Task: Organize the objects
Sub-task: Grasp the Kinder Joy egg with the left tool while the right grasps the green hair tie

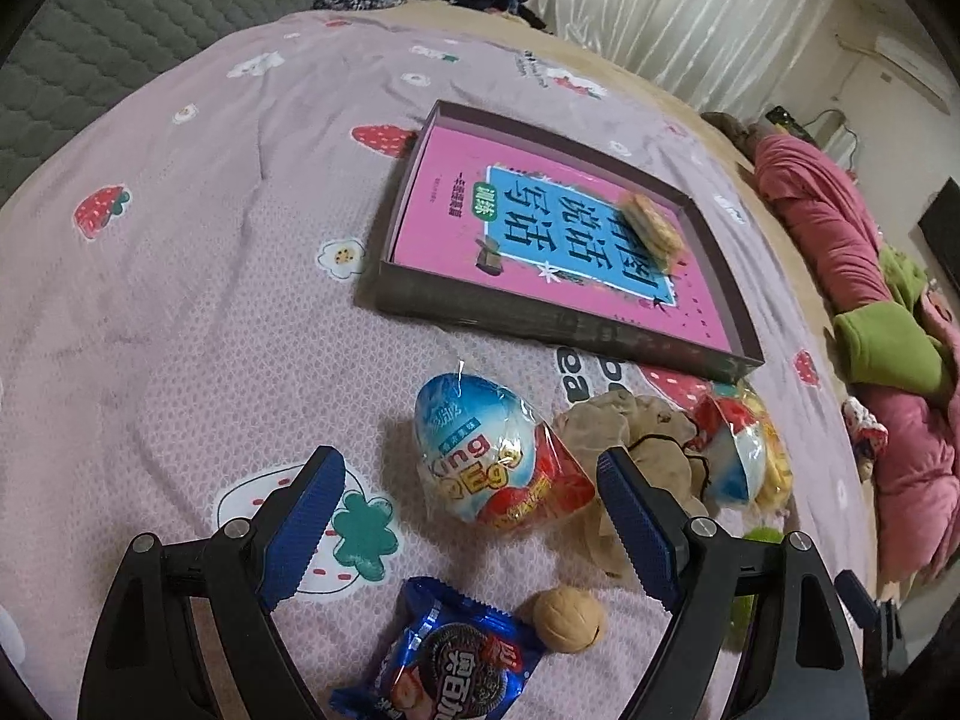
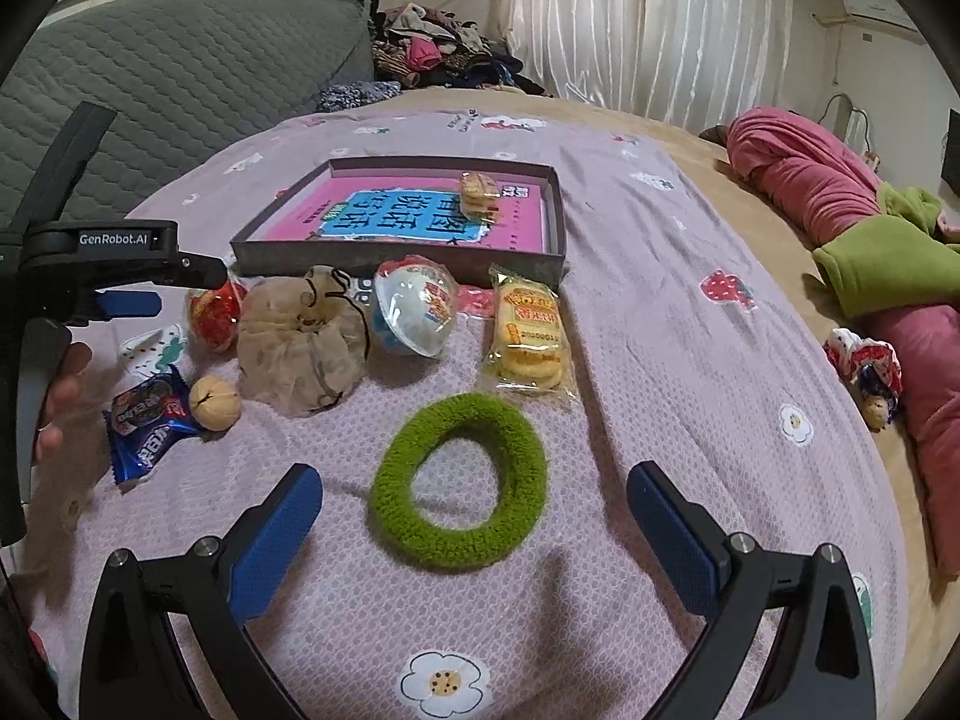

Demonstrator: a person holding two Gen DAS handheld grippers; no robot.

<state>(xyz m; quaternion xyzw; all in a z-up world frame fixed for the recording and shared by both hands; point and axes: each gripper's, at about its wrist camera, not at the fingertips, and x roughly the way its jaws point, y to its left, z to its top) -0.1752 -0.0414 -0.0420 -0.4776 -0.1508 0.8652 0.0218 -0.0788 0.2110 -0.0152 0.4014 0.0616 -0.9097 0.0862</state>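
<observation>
- On the bed [image 2: 690, 228], the left tongs [image 1: 474, 516] stood spread wide and empty, just short of the wrapped toy egg [image 1: 492, 456].
- The egg lay on its side before the shallow box [image 1: 540, 312]; it looked light and rigid, its crinkly film likely slippery, so a hold across the widest middle seemed safest.
- The right tongs [image 2: 474, 510], likewise released, framed the green hair tie [image 2: 459, 480], which appeared soft and squashy and would probably be best pinched through one side of its ring.
</observation>
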